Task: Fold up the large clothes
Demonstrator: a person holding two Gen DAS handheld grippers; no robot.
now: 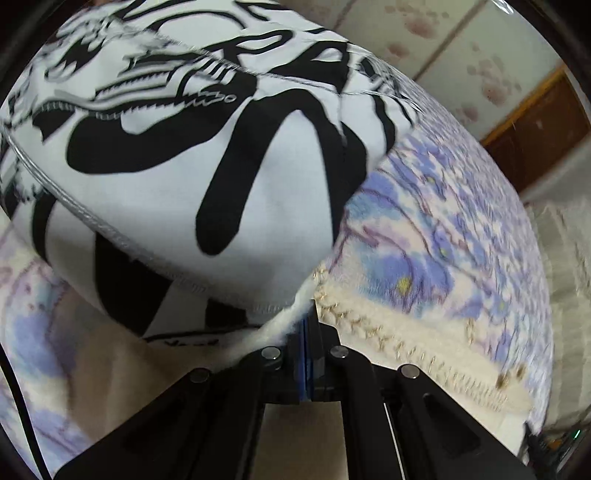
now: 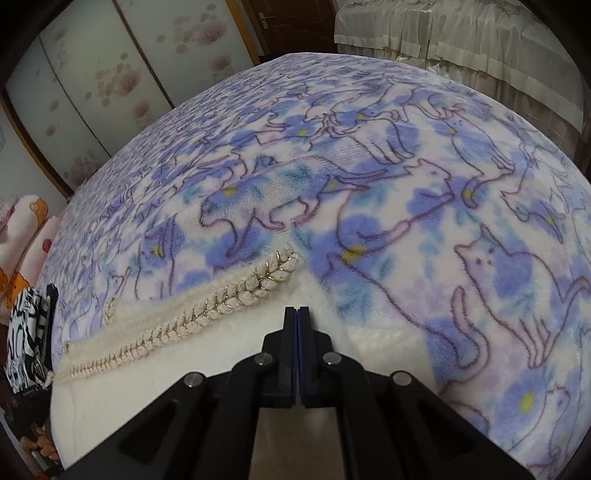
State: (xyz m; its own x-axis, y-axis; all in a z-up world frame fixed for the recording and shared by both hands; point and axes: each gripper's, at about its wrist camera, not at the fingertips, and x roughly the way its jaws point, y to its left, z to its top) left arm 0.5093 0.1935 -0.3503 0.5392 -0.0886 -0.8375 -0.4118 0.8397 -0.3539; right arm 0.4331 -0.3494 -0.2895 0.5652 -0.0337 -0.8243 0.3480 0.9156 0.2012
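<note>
Two grippers are down low over the bed, both pointing away across the fleece blanket (image 2: 369,177) with its purple cats and blue flowers. On the left, the left gripper (image 1: 308,325) has its fingers (image 1: 321,343) pressed together, and a tuft of cream fleece sits pinched right at their tips, so it looks clamped on the edge of the cream garment (image 1: 406,332). A black-and-white printed sleeve (image 1: 184,166), the person's own arm by the look of it, looms across that gripper from the upper left and hides much of the bed behind. The garment's braided trim (image 1: 424,343), cream with gold threads, runs off to the right of the tips.

Further right, the right gripper (image 2: 298,314) is held level over the same cream garment (image 2: 184,387), its fingers (image 2: 290,332) shut flat against each other; whether any cloth is caught between them I cannot tell. The braid (image 2: 221,306) slants up from the lower left to just left of the tips. Beyond the bed stand sliding wardrobe doors (image 2: 92,85) printed with flowers and a frilled cream cover (image 2: 461,33).
</note>
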